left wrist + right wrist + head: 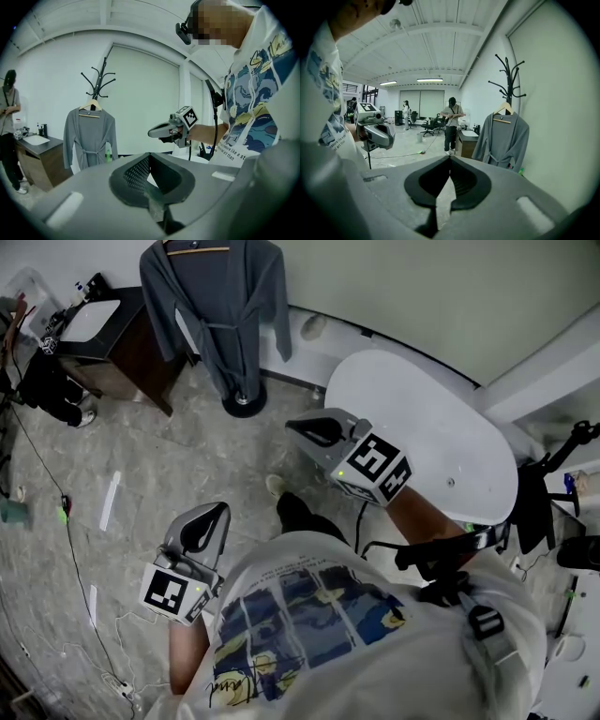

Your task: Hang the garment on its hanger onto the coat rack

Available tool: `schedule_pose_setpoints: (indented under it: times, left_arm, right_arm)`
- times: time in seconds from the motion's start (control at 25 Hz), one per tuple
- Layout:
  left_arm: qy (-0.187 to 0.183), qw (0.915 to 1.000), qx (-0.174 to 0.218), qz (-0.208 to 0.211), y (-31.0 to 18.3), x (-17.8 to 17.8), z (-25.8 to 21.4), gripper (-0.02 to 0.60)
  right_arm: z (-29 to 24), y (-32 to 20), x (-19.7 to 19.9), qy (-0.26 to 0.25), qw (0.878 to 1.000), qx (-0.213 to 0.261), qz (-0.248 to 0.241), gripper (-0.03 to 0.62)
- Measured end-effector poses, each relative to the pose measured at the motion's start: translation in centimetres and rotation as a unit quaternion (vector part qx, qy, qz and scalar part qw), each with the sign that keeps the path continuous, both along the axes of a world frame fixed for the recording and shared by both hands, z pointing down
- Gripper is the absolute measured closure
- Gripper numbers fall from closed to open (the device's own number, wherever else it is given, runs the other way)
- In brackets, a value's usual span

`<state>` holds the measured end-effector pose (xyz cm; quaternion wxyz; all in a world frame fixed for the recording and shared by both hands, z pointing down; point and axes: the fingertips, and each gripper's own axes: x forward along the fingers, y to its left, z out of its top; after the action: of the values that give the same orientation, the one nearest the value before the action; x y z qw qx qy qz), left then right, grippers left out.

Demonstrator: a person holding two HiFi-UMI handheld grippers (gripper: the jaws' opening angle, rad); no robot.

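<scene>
A grey garment [220, 306] hangs on a wooden hanger [197, 249] from the black coat rack, whose round base [244, 401] stands on the floor by the wall. In the left gripper view the garment [91, 136] hangs under the rack's hooks [98, 84]; in the right gripper view the garment [501, 138] is at the right. My left gripper [217, 512] [149, 154] and my right gripper [292, 425] [450, 157] are both shut and empty. They hover well short of the rack and touch nothing.
A white oval table [422, 446] stands to my right. A dark cabinet with a sink [112, 334] sits left of the rack, with a person [52, 381] beside it. Cables [70, 549] trail over the floor. Other people and office chairs [429, 126] are farther off.
</scene>
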<state>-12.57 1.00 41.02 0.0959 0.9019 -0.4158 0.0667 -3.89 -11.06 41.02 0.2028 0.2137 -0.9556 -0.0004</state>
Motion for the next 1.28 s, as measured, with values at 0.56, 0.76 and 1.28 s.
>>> schedule_pose_setpoints:
  times: [0.56,0.76,1.28]
  left_arm:
    - [0.000,0.9999,-0.011,-0.005,1.4,-0.1,0.7,0.578]
    - [0.002,0.9999,-0.012,-0.007,1.7,-0.3,0.9,0.578]
    - [0.007,0.9998,-0.010,-0.017,2.2,-2.6,0.8,0.578]
  right_arm:
    - [0.7,4.0,-2.0,0.017,0.999,-0.001,-0.050,0.591]
    - [0.8,4.7,-2.5,0.021,0.998,0.003,-0.060,0.591]
    - [1.0,5.8,-5.5,0.041,0.995,0.010,-0.087,0.592]
